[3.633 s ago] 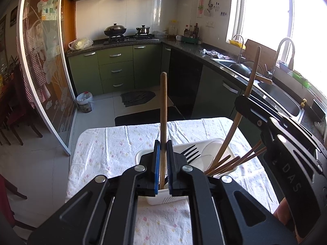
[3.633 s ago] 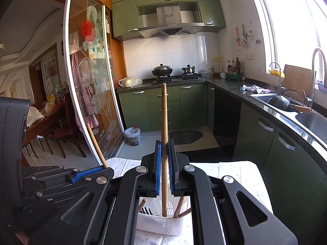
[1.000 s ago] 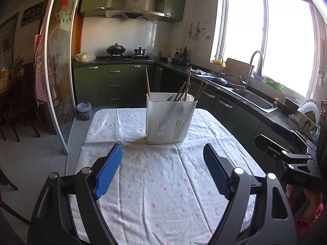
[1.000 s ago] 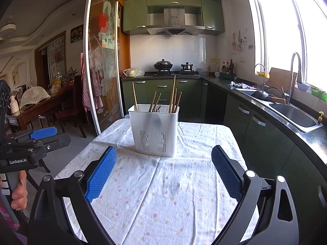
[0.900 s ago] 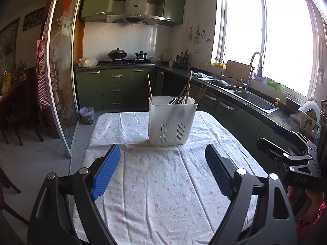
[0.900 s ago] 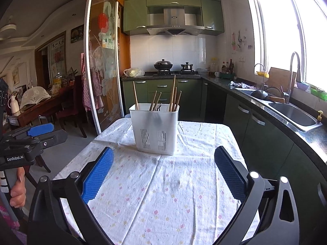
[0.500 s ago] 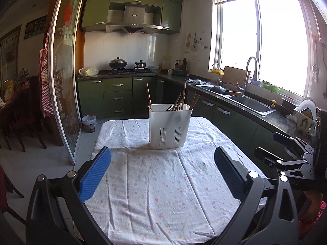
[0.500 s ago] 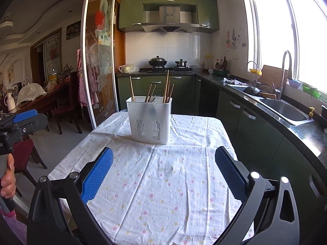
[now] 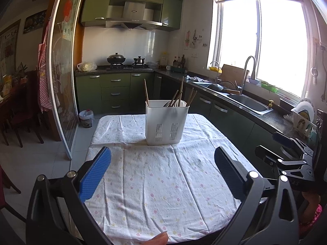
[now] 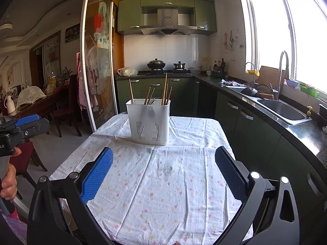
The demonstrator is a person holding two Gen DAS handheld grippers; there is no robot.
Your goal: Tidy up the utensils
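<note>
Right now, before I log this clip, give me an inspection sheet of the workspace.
Surface: table under a white floral cloth, creased, faint grey smudge mid-cloth.
Job's things: white caddy upright at the far end; wooden utensils and a dark fork stand inside it.
Clutter: nothing seen on the cloth.
Grippers: left gripper and right gripper both open, empty, held back at the near edge.
Cables: nothing seen.
Surroundings: green cabinets, stove with two pots, sink under a bright window, glass sliding door on the left, dining chairs beyond.

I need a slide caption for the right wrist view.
Open right claw faces white plastic utensil holder on floral tablecloth.
</note>
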